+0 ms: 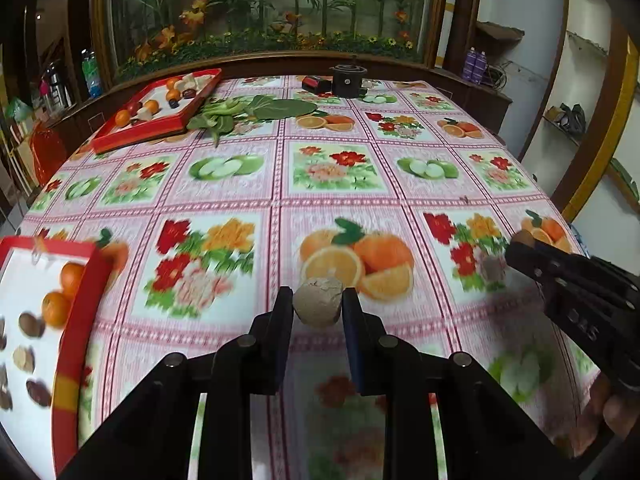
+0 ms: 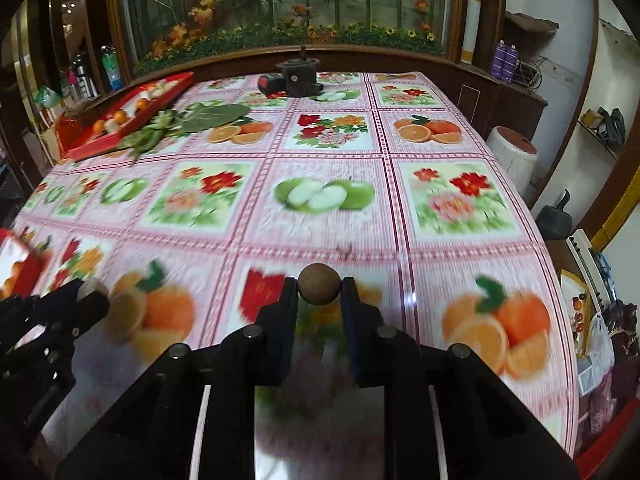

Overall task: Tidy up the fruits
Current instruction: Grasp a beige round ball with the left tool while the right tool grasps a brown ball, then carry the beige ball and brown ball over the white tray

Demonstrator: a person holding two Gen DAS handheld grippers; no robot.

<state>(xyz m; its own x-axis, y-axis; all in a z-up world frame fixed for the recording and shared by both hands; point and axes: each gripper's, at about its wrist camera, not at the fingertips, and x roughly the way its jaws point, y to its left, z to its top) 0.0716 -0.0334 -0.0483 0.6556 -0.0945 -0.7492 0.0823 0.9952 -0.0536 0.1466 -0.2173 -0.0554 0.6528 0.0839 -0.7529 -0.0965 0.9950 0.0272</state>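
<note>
My left gripper (image 1: pixel 318 306) is shut on a pale grey-beige lumpy fruit (image 1: pixel 318 300), held above the tablecloth. My right gripper (image 2: pixel 319 290) is shut on a small round brown fruit (image 2: pixel 319 283), also held above the cloth. The right gripper (image 1: pixel 520 246) shows at the right edge of the left wrist view with its brown fruit at its tip. The left gripper (image 2: pixel 94 294) shows at the left edge of the right wrist view. A red tray (image 1: pixel 82 312) at the near left holds oranges (image 1: pixel 56 308) and small brown fruits. A second red tray (image 1: pixel 156 126) with mixed fruits lies at the far left.
Green leafy vegetables (image 1: pixel 256 110) lie beside the far tray. A black round device (image 1: pixel 348 80) and a small red-black box (image 1: pixel 316 85) stand at the table's far edge. A white cylinder (image 2: pixel 514 156) stands off the table's right side. A wooden cabinet with artificial flowers stands behind the table.
</note>
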